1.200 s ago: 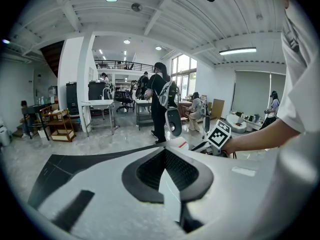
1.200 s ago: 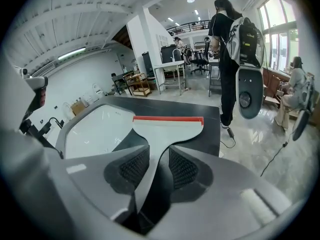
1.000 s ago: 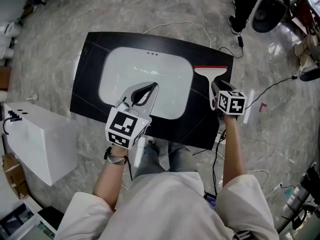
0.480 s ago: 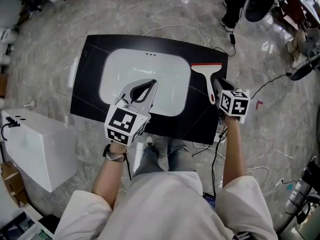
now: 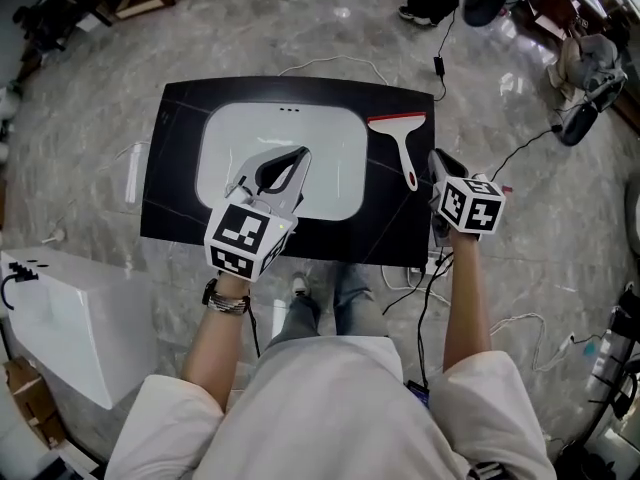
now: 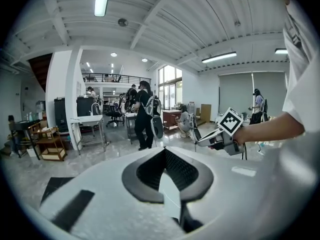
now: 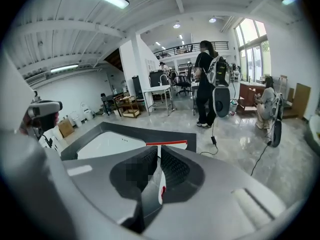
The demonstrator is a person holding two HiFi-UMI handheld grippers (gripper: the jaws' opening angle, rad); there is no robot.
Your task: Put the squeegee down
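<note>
squeegee (image 5: 405,144): flat on black counter (image 5: 178,173) right of basin (image 5: 228,158), blade far, handle toward person | right gripper (image 5: 437,162): nearer, just right of handle end, apart; jaws just been closing to a slit, nothing between | left gripper (image 5: 298,155): clenched, empty, over basin

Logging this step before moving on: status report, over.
Left hand-held gripper shut, empty, over sink. Right hand-held gripper empty, jaws just closed to a narrow gap. Squeegee flat on counter, right of sink, free. Nothing in the way.
</note>
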